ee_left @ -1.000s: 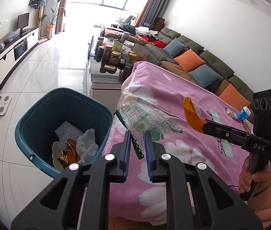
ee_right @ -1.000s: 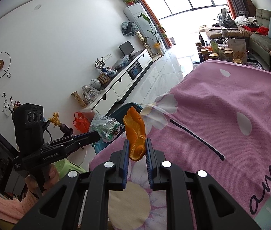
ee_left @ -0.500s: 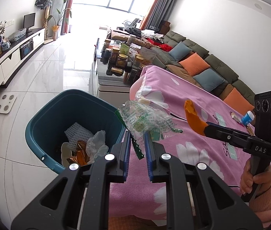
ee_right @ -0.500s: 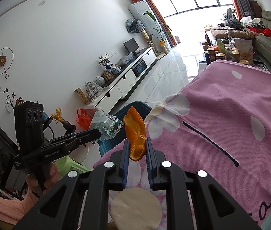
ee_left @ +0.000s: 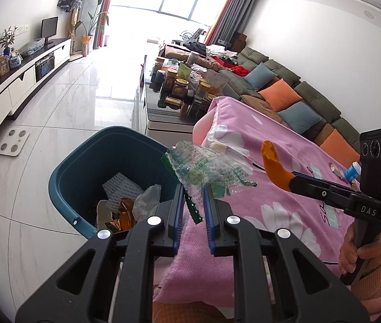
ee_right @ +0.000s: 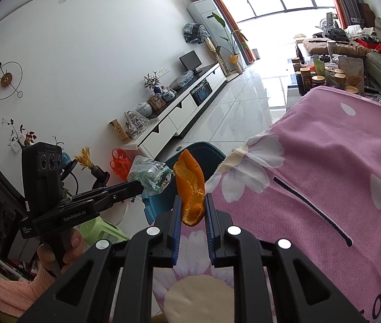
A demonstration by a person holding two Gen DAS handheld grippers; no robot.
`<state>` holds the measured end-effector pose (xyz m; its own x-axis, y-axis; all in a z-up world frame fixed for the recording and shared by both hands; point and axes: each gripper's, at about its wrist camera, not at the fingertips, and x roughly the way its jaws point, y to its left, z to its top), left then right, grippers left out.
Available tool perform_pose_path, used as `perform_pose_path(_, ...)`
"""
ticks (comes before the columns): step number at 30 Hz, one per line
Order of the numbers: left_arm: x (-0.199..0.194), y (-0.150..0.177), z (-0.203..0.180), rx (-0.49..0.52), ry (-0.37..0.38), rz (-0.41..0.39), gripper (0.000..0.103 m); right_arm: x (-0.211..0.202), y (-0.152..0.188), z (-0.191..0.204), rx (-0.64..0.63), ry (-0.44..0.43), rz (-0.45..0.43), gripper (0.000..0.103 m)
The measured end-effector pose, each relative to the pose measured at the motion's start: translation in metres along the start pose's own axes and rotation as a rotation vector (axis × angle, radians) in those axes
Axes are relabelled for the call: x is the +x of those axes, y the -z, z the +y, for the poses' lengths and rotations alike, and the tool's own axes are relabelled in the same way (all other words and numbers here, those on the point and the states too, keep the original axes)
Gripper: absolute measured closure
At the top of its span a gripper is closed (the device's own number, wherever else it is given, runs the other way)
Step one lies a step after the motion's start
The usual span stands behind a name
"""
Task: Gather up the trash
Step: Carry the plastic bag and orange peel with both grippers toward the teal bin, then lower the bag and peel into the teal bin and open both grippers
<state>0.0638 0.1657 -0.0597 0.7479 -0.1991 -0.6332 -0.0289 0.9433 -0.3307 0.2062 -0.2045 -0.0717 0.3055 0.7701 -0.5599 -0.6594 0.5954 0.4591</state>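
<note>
My left gripper (ee_left: 193, 202) is shut on a crumpled clear plastic wrapper with green print (ee_left: 204, 167), held over the table's left edge beside the teal trash bin (ee_left: 83, 161). The bin holds white foam netting, a gold foil wrapper and crumpled white plastic. My right gripper (ee_right: 192, 210) is shut on a strip of orange peel (ee_right: 190, 185) above the pink flowered tablecloth (ee_right: 325, 175). In the right wrist view the left gripper (ee_right: 136, 187) and the wrapper (ee_right: 150, 175) are at the left, with the bin (ee_right: 204, 153) just behind the peel. In the left wrist view the right gripper (ee_left: 288, 181) carries the peel (ee_left: 272, 167) at the right.
A small blue-capped bottle (ee_left: 352, 172) and small packets lie on the cloth far right. A low coffee table (ee_left: 163, 113) crowded with jars stands beyond the bin, and a long sofa (ee_left: 284, 94) runs along the right wall. A green stool (ee_right: 101, 228) stands by the bin.
Both grippers have drifted left toward the bin, still gripping the wrapper and the peel. The bin now sits closer to the centre of both views.
</note>
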Motion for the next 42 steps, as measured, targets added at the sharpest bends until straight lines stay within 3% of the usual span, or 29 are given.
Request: perform_pose_path(42, 0.002, -0.004, 0.024, -0.04, -0.085, -0.009, 0.088, 0.043, -0.02, 0.021, -0.043, -0.042, 0.066, 0.088)
